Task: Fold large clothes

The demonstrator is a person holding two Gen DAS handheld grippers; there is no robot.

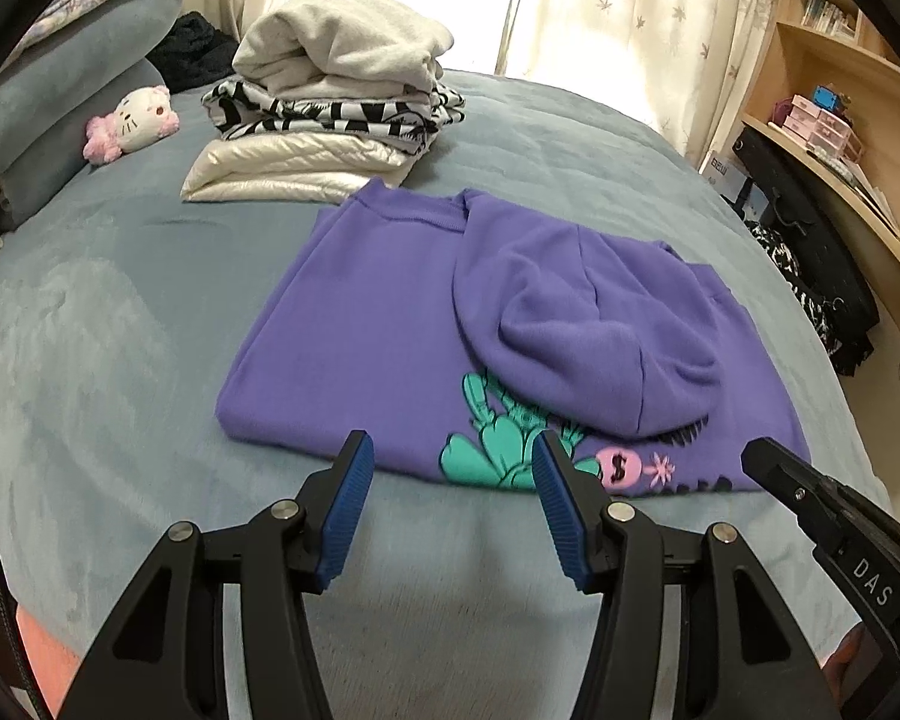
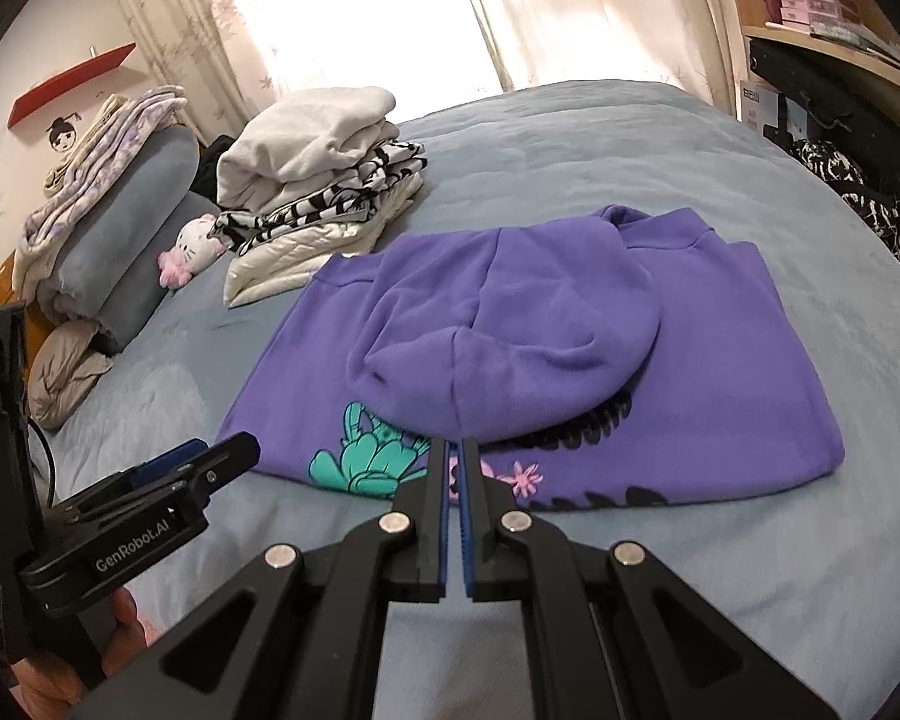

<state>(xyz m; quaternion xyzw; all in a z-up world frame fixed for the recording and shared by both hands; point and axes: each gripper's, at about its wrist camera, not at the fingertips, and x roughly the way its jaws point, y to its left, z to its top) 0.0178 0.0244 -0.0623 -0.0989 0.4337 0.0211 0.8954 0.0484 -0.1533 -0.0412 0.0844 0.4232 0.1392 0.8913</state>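
The purple fleece hoodie with a teal and pink print lies folded into a compact rectangle on the grey-blue bedspread, its hood laid flat on top, just beside a stack of folded cream and zebra-striped clothes. The left gripper hovers half open and empty, and the right gripper is closed on nothing, both at the hoodie's near edge. This garment looks nearly done, perhaps needing one more fold or a move onto the stack.

the left gripper tilts forward and down with its blue-padded jaws apart and nothing between them. the right gripper hangs just beside it at a similar downward tilt, jaws pressed together and empty.
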